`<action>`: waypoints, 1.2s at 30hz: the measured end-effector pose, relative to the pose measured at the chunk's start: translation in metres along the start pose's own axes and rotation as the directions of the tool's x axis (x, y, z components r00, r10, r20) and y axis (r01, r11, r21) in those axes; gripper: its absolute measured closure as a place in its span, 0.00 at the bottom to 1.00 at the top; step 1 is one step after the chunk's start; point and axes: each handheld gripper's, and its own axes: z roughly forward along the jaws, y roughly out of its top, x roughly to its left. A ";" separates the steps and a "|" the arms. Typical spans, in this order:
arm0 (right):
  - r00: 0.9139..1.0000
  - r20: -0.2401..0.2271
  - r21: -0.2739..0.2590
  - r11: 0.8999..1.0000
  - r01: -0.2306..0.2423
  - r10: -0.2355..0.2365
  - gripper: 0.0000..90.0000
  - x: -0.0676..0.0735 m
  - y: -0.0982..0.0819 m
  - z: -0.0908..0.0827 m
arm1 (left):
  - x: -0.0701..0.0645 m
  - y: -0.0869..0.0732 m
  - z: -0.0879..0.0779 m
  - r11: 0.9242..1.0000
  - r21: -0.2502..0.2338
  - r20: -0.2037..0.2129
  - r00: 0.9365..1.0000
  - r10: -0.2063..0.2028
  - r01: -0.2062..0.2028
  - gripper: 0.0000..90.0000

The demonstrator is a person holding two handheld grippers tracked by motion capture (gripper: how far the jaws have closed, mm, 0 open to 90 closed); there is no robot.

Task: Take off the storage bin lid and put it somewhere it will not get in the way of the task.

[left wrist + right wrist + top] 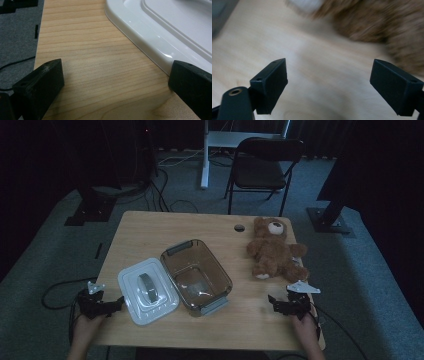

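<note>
High view: the left gripper [119,301] rests at the table's [145,227] left front edge, jaws spread wide and holding nothing, just beside the white lid [148,291]. The lid lies flat against the clear brown container [196,275], which stands open at the table's centre. The right gripper [272,300] sits at the right front, jaws also spread wide and holding nothing, near the teddy bear [273,249] lying just beyond it.

We see a light wooden table [150,232] bearing a white plastic lid [148,291], a clear brown plastic bin [196,276] and a brown plush teddy bear [274,250] at far right.
</note>
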 end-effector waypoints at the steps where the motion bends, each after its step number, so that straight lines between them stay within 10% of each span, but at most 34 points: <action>1: 1.000 -0.007 -0.015 1.000 -0.017 0.017 0.15 -0.003 0.003 -0.003 | -0.001 0.000 0.000 1.000 -0.001 -0.005 1.000 -0.005 0.005 0.01; 15: 0.995 0.057 -0.117 0.990 -0.075 0.082 0.15 -0.035 0.060 -0.006 | -0.003 0.001 0.001 1.000 -0.002 -0.018 1.000 -0.017 0.017 0.01; 36: 0.980 0.096 -0.084 0.982 -0.168 0.176 0.15 -0.056 0.119 0.044 | -0.003 0.001 0.001 1.000 -0.001 -0.005 1.000 -0.003 0.003 0.01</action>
